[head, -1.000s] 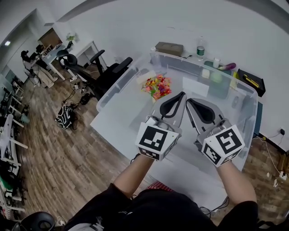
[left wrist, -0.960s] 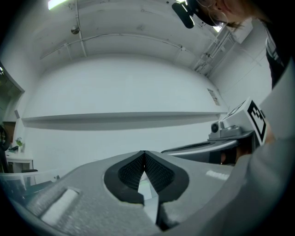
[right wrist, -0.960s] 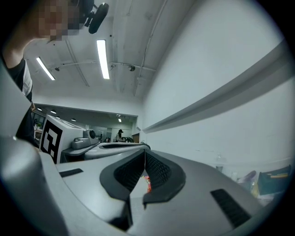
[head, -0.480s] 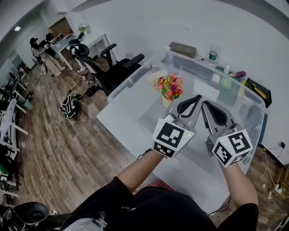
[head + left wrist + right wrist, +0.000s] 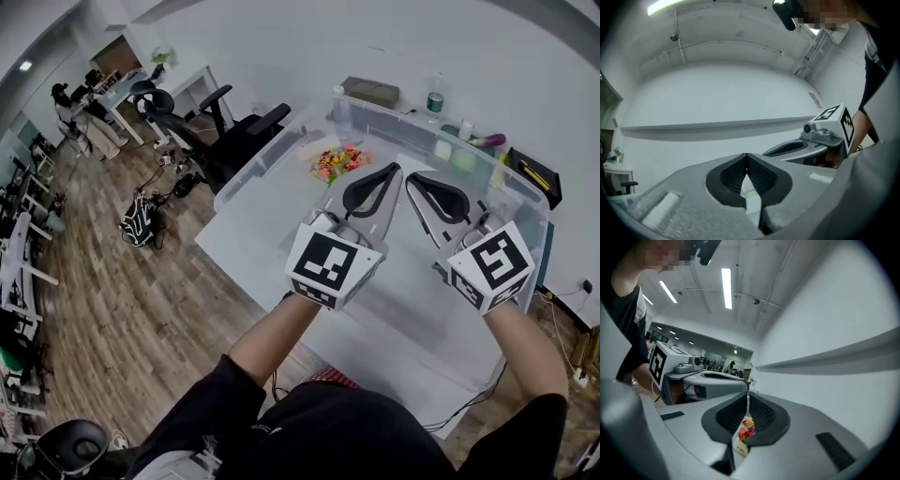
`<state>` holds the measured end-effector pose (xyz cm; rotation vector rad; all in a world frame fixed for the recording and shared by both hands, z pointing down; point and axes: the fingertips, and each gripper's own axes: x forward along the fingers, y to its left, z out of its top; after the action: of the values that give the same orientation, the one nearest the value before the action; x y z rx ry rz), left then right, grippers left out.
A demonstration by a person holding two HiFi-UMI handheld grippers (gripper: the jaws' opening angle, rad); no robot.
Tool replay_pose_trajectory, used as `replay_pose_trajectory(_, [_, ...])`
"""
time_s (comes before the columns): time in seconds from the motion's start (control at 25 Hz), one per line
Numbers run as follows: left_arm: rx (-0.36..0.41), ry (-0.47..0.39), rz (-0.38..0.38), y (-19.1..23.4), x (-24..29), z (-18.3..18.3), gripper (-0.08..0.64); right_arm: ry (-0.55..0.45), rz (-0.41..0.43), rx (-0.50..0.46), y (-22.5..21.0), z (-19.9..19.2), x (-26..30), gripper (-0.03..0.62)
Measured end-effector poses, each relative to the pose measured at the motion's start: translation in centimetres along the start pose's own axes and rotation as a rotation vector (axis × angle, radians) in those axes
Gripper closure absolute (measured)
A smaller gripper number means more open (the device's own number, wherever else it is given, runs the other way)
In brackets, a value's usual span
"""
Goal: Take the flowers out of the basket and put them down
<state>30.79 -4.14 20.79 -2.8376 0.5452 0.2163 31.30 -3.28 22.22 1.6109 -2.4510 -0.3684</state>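
Observation:
A small bunch of red, orange and yellow flowers (image 5: pixel 339 162) stands inside a large clear plastic bin (image 5: pixel 246 174) on the white table. In the right gripper view the flowers (image 5: pixel 746 428) show through the gap below the jaw tips, sitting in a small white pot. My left gripper (image 5: pixel 397 169) and right gripper (image 5: pixel 412 178) hover side by side to the right of the flowers, above the bin. Both are shut with nothing between the pads. The left gripper (image 5: pixel 746 155) points at a bare white wall, and the right gripper (image 5: pixel 748 393) points toward the flowers.
Along the bin's far side stand a brown box (image 5: pixel 374 91), a green-capped bottle (image 5: pixel 434 101), a purple object (image 5: pixel 494 141) and a black case (image 5: pixel 525 173). Black office chairs (image 5: pixel 230 141) stand left of the table, with desks and a person (image 5: pixel 66 103) beyond them.
Both grippers have risen a little, still shut and side by side. The right gripper has rolled. The head view has shifted, so the flowers sit higher in the picture.

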Motion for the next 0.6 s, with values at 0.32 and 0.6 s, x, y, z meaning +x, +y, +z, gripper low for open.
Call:
replay_pose_trajectory(0.32, [0.057,0.048,-0.026,2.0,0.8,-0.4,0.568,0.015,0.14,-0.175,-1.2,1.7,2.6,0.58])
replay_pose_trajectory(0.6, [0.098,0.109,-0.036,4.7,0.6,-1.8,0.568,0.009,0.158,-0.087,-2.8,-0.6,4.6,0.578])
